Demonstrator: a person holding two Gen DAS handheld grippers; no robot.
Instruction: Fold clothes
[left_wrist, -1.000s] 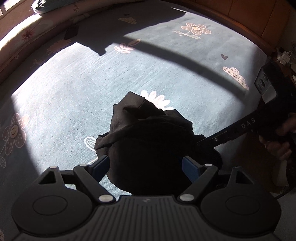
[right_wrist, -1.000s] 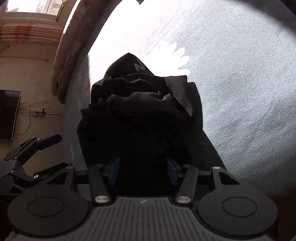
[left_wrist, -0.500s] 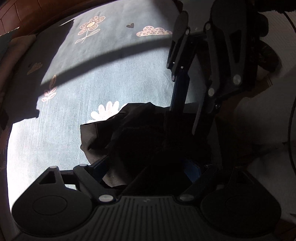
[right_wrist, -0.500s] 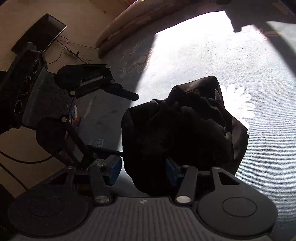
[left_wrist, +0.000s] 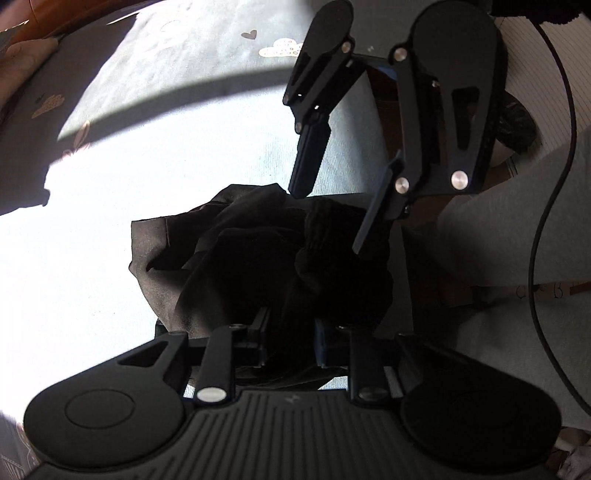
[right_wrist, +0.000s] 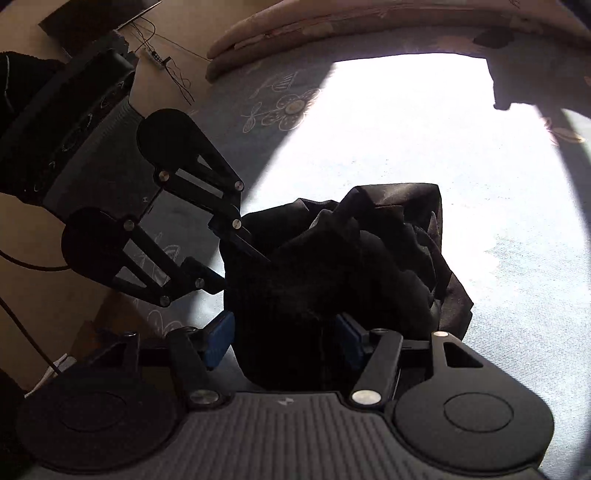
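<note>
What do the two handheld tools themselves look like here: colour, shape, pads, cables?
Both are matte black. The left tool and the right tool each have a ribbed grey-black body, two round discs at the sides, and linkage bars joined by silver rivets. The fingers carry blue pads. A thin black cable hangs on the right of the left wrist view.

Left gripper (left_wrist: 288, 345): matte black linkage arms, round disc housings, ribbed grey-black base at the frame's bottom.
Screws: silver round heads at the link joints.
Right gripper (right_wrist: 286, 341): same black build, blue pads (right_wrist: 218, 339) on the fingers.
Cable (left_wrist: 546, 206): thin, black, along the right edge of the left view.
Clothing: grey trouser leg (left_wrist: 509, 229), right of frame.
</note>
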